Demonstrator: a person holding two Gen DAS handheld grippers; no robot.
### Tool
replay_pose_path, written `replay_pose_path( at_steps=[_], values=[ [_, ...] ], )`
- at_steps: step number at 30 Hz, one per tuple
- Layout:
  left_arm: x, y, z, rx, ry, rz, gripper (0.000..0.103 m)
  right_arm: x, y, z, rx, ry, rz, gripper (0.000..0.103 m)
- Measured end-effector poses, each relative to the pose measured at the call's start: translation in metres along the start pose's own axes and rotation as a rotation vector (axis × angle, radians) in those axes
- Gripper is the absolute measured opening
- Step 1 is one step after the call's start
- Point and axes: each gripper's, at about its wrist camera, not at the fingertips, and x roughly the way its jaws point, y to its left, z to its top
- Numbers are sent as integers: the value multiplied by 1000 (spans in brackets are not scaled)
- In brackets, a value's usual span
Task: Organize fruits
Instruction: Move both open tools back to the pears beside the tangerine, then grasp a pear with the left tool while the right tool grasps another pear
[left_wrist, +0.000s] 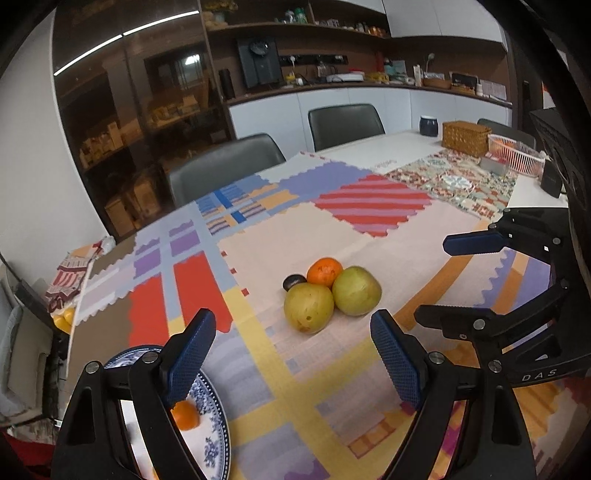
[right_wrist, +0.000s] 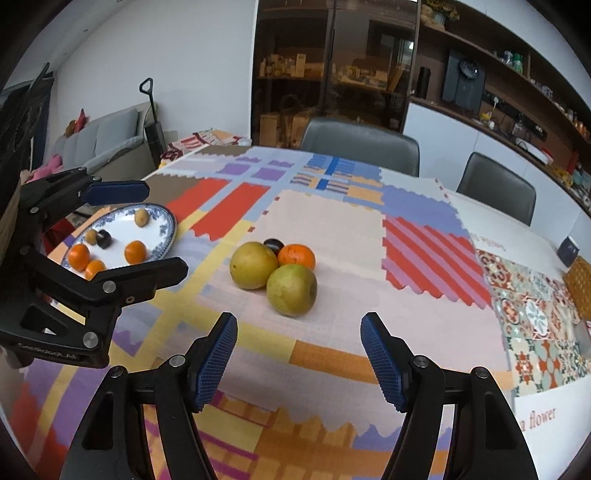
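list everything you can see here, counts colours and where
pears: 2, yellow-green, in the cluster mid-cloth
orange: 1, behind the pears, touching them
plum: 1, dark, at the back of the cluster
plate: 1, blue-and-white, left on the table; holds 3 small oranges, 1 dark plum, 2 small tan fruits
tablecloth: 1, patchwork, on the table
chairs: 3, grey, far side
wicker basket: 1, brown, far right
pink basket: 1, beside it
left gripper: open, empty
right gripper: open, empty

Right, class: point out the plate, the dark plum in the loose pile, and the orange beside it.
plate (right_wrist: 168, 221), right wrist view, bare patterned rim.
dark plum (right_wrist: 274, 244), right wrist view, visible top.
orange (left_wrist: 325, 272), left wrist view, middle of peel.
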Motion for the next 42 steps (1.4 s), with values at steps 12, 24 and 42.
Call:
replay_pose_path(
  at_steps=[12, 24, 42],
  values=[
    [56, 4, -2, 96, 89, -61, 73, 56, -6, 2, -33, 67, 49, 70],
    [72, 8, 3, 125, 118, -112, 64, 86, -9, 13, -78, 86, 120, 66],
    [93, -9, 9, 77, 165, -116, 64, 80, -37, 0, 52, 73, 58, 50]
  ],
)
